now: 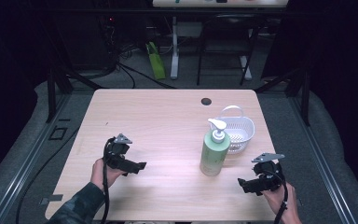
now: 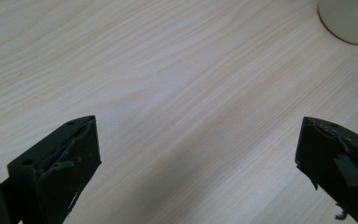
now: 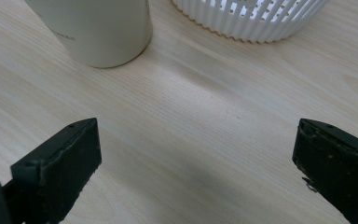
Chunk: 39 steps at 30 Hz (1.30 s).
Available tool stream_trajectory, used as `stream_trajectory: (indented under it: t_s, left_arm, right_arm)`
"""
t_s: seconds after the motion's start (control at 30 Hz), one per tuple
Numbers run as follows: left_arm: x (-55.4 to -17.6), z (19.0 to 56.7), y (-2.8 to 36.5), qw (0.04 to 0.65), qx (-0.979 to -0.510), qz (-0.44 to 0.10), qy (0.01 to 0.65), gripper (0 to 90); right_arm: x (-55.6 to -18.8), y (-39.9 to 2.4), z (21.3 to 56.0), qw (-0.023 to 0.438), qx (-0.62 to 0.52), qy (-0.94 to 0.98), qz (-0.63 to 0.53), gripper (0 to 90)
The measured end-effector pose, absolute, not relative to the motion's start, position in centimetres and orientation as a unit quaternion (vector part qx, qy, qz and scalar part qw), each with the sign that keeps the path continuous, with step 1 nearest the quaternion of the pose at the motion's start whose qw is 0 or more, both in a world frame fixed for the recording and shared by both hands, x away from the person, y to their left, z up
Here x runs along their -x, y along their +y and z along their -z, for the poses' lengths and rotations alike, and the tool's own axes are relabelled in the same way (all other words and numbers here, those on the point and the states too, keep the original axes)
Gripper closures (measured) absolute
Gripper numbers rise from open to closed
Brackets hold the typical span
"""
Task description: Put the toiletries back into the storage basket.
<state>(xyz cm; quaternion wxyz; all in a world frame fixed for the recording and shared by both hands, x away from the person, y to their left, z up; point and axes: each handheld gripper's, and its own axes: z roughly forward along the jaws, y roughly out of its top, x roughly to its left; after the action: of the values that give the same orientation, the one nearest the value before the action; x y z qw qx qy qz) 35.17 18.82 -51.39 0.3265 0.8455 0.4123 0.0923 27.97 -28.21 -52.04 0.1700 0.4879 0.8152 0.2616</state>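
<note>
The left gripper [image 1: 142, 165] hovers low over the near left part of the wooden table [image 1: 158, 121], held in the person's left hand [image 1: 103, 171], its jaws pointing toward the middle of the table. In the left gripper view its jaws stand wide apart with nothing but bare wood grain between them, and the rounded base of the pump bottle [image 2: 349, 21] shows at the top right corner, well apart from the jaws.

The right gripper [image 1: 242, 184] sits at the near right of the table in the person's right hand [image 1: 279, 198], jaws pointing left and slightly inward. In the right gripper view its jaws are also spread wide and hold nothing; ahead of them stand the bottle's base [image 3: 98, 28] at upper left and the ribbed wall of the white basket [image 3: 256, 21] at upper right.

The pale green pump bottle [image 1: 214, 151] stands upright right of the table's centre, its white pump head on top. It lies between the two grippers, nearer the right one, and neither touches it. The white slotted basket [image 1: 244, 128] with its raised handle stands just behind and to the right of the bottle, close beside it.

A dark round grommet hole [image 1: 206, 101] marks the far part of the tabletop.
</note>
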Motion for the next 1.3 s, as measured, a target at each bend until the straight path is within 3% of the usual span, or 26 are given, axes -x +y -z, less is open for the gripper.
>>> stream_trajectory:
  t_s: [0.4,0.7,1.3]
  left_arm:
    - [-35.1,51.9,19.3,0.331,-0.843,-0.086,0.415,0.0]
    - [-35.1,52.0,19.0,0.334,-0.843,-0.081,0.415,0.0]
    - [-35.1,52.1,18.7,0.345,-0.839,-0.083,0.412,0.0]
  right_arm:
    - [-27.5,-27.5,51.2,0.158,-0.477,0.803,-0.32,0.0]
    - [-26.4,-26.2,49.1,0.22,-0.436,0.782,-0.388,0.9]
    - [-26.4,-25.0,47.1,0.251,-0.423,0.729,-0.476,0.0]
